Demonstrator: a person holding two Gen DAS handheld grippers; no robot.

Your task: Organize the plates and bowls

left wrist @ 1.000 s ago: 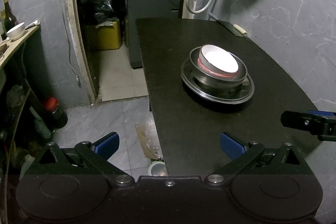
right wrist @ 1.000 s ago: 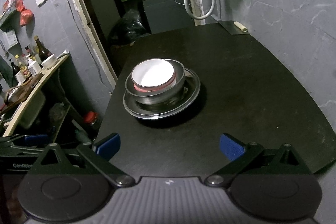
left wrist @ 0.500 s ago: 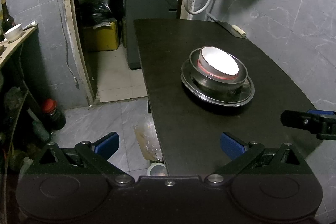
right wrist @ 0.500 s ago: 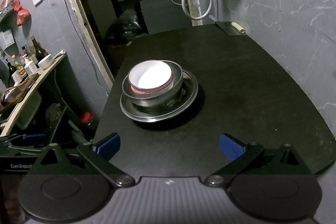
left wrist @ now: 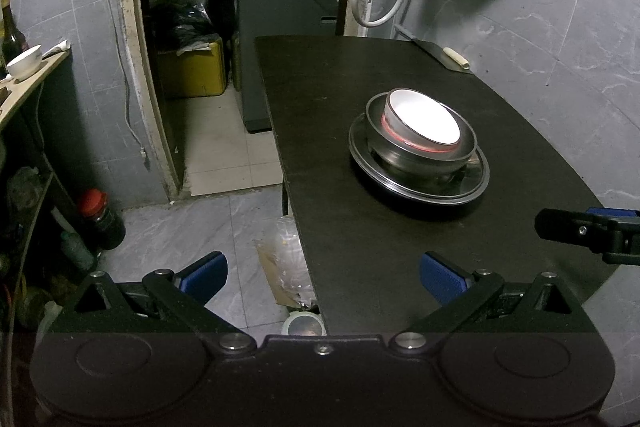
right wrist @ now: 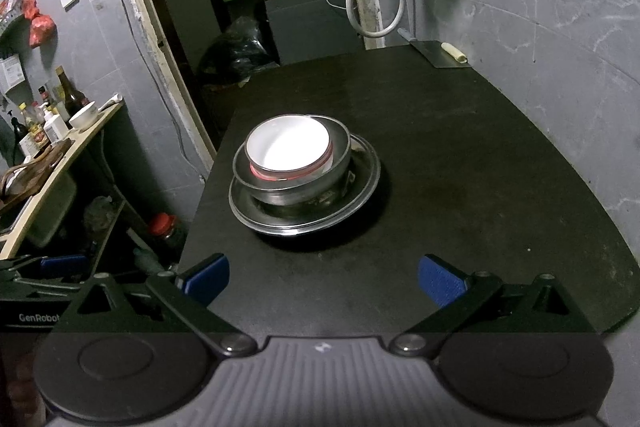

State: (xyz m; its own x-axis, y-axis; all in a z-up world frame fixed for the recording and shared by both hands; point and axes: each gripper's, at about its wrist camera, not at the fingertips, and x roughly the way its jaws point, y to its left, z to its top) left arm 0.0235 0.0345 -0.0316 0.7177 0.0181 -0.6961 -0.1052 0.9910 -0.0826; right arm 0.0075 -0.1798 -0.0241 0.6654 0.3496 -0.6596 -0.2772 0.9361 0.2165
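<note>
Steel and white ceramic sit nested at the middle of the black table (right wrist: 460, 155): a white bowl (right wrist: 286, 147) with a red band rests inside a metal bowl (right wrist: 296, 183), which stands on a metal plate (right wrist: 360, 187). In the right wrist view the stack lies at about 11 o'clock from the right tool (right wrist: 323, 277); in the left wrist view the same white bowl (left wrist: 424, 119), metal bowl (left wrist: 404, 155) and metal plate (left wrist: 476, 183) lie at about 1 o'clock from the left tool (left wrist: 323, 275). Both tools stand spread wide and pinch nothing, each well apart from the stack. The left tool hangs partly past the table's left edge, over the floor.

Judging by how things lie, the stacking looks done or nearly so, and the risks come from any further handling. The white bowl sits off-centre in the metal bowl, crowded toward one wall and seemingly a little tilted; a nudge to the rim could rock it or make it clatter. Smooth steel on a smooth plate would likely slide rather than grip, so pinching only the plate's thin rim to move the stack could let the upper pieces shift or tip. The stack also stands nearer the table's left edge than its right, so a push toward 9 o'clock could carry it toward the drop. A cleaver (right wrist: 436, 53) rests at the far corner, at about 1 o'clock, clear of any likely path.
</note>
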